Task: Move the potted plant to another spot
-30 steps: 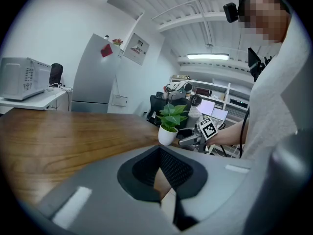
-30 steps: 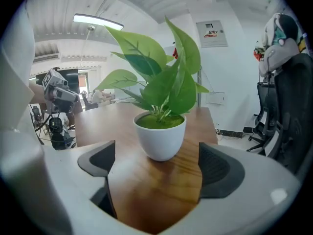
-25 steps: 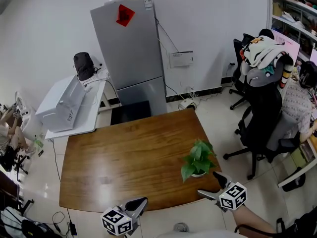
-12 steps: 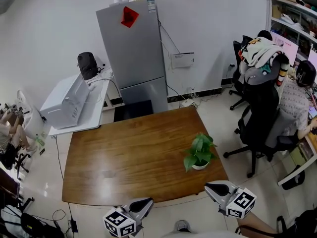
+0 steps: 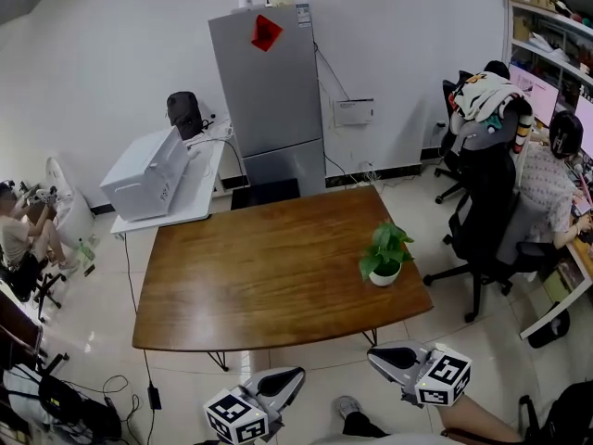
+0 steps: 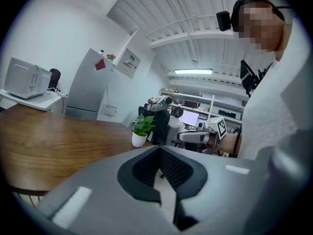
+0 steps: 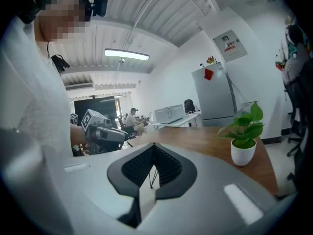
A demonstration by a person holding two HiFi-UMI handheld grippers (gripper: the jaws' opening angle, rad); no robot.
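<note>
Grey two-door fridge stands against the back wall, beyond the far edge of the table. The wooden table is bare except for one item. A black office chair stands off the table's right edge, with a seated person past it at a desk. A white side table stands off the far left corner and carries a white microwave, with a black backpack behind it.

The potted plant, green leaves in a small white pot, stands upright on the table close to the right edge, nearer the near right corner than the far one. Nothing touches it.

Left gripper is held off the table, below its near edge and over the floor; its jaws are together, nothing between them. Right gripper is likewise off the near edge, below the plant in the head view and well apart from it; its jaws are closed and empty.
</note>
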